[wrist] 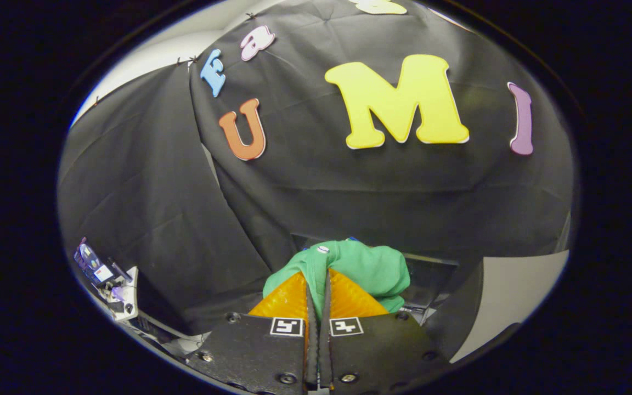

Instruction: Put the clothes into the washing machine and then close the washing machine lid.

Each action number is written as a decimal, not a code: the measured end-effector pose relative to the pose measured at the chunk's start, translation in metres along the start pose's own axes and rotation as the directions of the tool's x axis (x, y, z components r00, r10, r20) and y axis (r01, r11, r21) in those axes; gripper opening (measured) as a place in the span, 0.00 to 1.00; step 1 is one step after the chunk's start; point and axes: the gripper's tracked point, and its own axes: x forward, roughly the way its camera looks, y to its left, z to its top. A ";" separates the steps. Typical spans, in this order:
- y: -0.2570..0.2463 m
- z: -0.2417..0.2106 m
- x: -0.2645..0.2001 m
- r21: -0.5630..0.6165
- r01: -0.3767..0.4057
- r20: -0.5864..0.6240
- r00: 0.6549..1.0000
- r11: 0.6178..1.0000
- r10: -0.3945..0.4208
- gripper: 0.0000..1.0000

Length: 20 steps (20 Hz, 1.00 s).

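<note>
A green garment (368,266) with a small white button hangs bunched over the tips of my gripper (319,274). Both fingers are pressed together with a fold of the green cloth pinched between them, and the bundle is lifted off any surface. Behind the cloth, a dark boxy shape with a pale top edge (431,269) shows partly; I cannot tell if it is the washing machine. Its lid cannot be made out.
The black cloth wall of the booth rises close ahead. A small stand with white and purple gadgets (108,277) sits low to the left of the fingers. A pale flat surface (513,291) lies to the right.
</note>
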 end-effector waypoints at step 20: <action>-0.054 -0.149 0.108 0.104 0.189 -0.222 0.962 0.977 -0.162 0.05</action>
